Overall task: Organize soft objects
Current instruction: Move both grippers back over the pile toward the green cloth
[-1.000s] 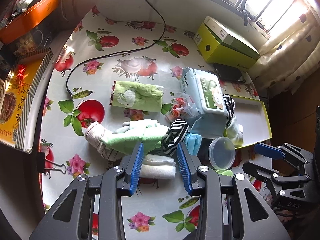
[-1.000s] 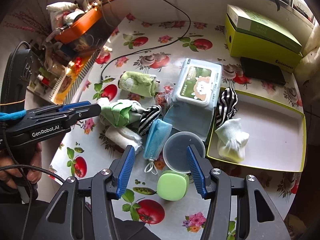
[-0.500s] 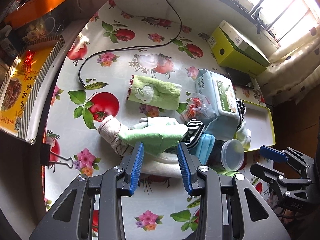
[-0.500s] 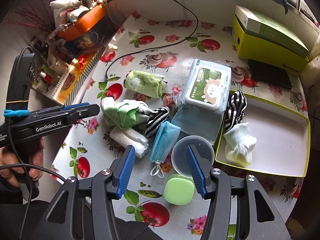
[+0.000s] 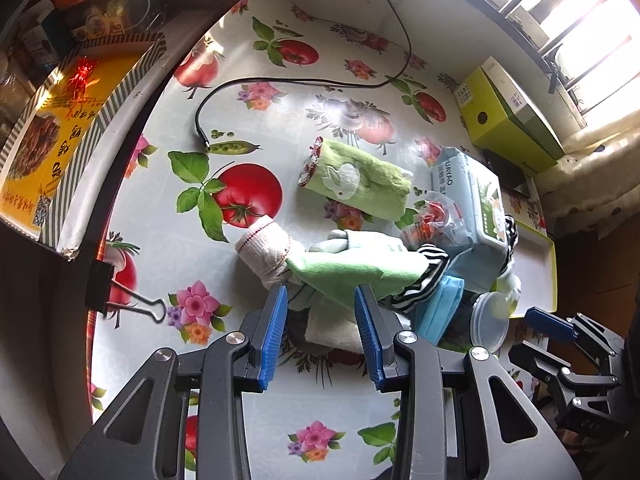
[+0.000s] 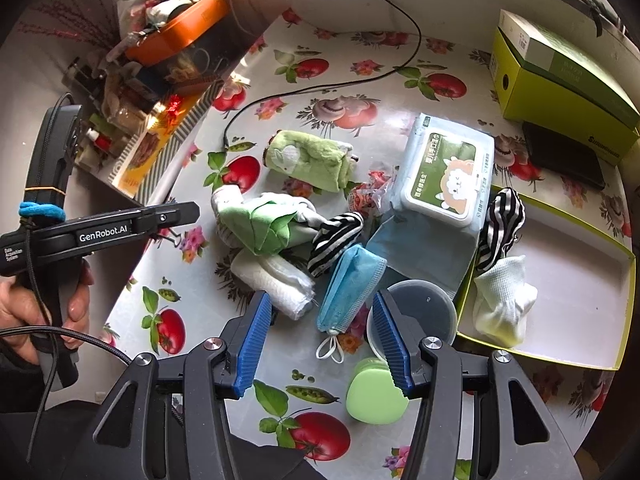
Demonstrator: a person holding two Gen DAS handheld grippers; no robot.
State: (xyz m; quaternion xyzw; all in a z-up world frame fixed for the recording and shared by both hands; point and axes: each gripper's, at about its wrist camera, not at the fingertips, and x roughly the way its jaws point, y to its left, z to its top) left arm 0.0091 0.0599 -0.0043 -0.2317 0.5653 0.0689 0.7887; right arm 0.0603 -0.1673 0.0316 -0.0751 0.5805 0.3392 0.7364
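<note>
Your left gripper [image 5: 320,312] – fingers spread, empty, above the light-green folded cloth [image 5: 352,276] | your right gripper [image 6: 320,320] – fingers spread, empty, over the crumpled blue face mask [image 6: 348,284]

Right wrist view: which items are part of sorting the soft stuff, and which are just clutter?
Job items:
- blue face mask
- white rolled cloth
- green cloth bundle
- green towel
- striped socks
- white sock
- yellow-rimmed tray

Clutter:
- wipes pack
- plastic tub
- green round case
- black cable
- yellow-green box
</note>
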